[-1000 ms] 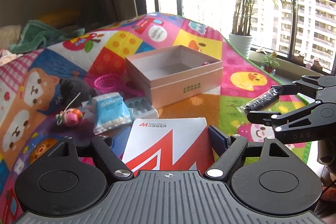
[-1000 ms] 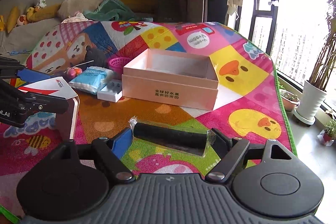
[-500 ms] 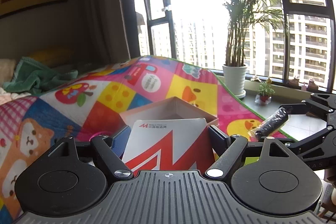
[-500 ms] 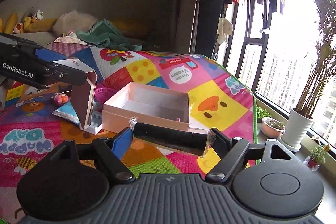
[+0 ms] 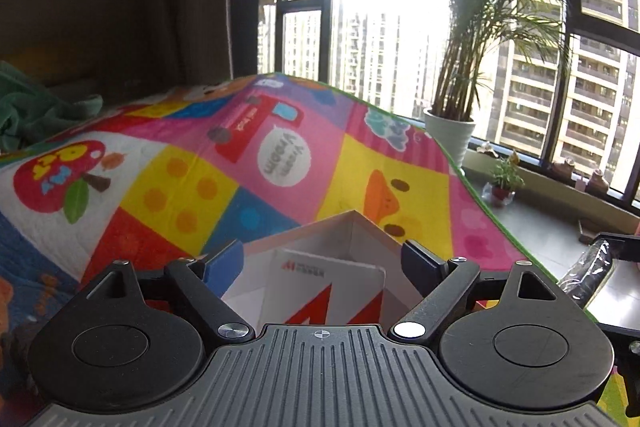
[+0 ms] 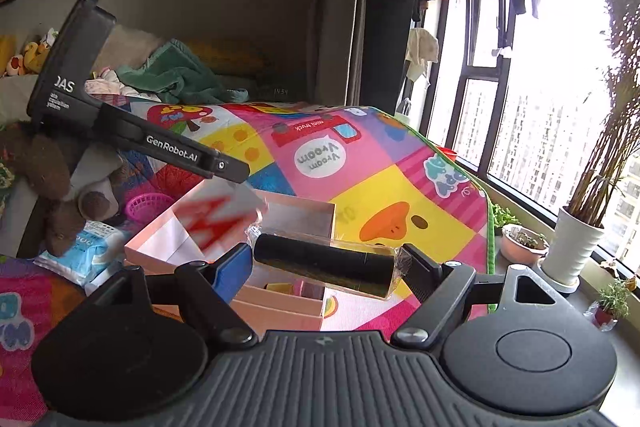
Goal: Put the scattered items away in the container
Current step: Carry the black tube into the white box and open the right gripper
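Observation:
My left gripper (image 5: 322, 261) is open above the pink cardboard box (image 5: 352, 227). The white and red booklet (image 5: 328, 291) sits below the jaws inside the box; in the right wrist view the booklet (image 6: 218, 217) is blurred, dropping into the box (image 6: 280, 307). My right gripper (image 6: 328, 263) is shut on a black roll in clear wrap (image 6: 324, 265), held just above the box's near side. The roll's wrap end shows in the left wrist view (image 5: 584, 275).
A colourful play mat (image 6: 360, 187) covers the surface. A blue tissue pack (image 6: 80, 255), a pink basket (image 6: 146, 205) and a brown plush toy (image 6: 60, 195) lie left of the box. Potted plants (image 6: 576, 247) stand on the sill at right.
Both grippers moved forward over the box. My left gripper opened and let go of the booklet, which fell into the box. The right gripper still holds the roll.

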A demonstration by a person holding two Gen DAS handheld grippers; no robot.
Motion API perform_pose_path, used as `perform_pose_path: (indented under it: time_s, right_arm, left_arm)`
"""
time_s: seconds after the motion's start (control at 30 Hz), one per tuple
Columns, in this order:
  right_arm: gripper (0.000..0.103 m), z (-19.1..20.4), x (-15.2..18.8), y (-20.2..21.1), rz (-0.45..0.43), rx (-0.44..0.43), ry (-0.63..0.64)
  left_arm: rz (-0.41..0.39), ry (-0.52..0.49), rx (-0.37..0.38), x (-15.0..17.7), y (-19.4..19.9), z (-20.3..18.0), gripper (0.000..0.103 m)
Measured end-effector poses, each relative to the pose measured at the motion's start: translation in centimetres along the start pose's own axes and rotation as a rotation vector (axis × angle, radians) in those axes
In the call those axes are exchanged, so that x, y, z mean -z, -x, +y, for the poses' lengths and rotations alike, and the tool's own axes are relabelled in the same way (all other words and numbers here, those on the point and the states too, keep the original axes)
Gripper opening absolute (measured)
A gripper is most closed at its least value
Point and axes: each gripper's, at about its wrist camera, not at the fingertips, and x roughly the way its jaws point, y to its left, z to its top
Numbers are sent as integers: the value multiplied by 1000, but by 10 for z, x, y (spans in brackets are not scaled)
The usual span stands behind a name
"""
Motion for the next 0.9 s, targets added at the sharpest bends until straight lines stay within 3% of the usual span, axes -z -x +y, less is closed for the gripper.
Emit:
perform_pose_path:
  time_s: [0.1, 0.23, 0.43, 0.53, 0.7, 0.9]
  right_arm:
    - [81, -3, -6, -20, 17, -8, -11]
    - [81, -1, -15, -50, 47, -57, -36]
    - [81, 14, -45, -116, 75, -162, -103]
    - [83, 17, -58, -138, 76, -184, -110]
    - [84, 7, -57, -121, 69, -166, -134]
    - [84, 17, -29, -77, 89, -102, -55]
  left_arm:
    - [8, 41, -20, 12, 6, 17, 98]
    - [11, 48, -62, 43, 44, 28, 100]
    - [52, 45, -36, 95, 94, 18, 102]
    - [59, 57, -66, 115, 111, 16, 103]
    - [110, 151, -79, 143, 128, 30, 103]
    - [144, 231, -202, 158, 126, 55, 103]
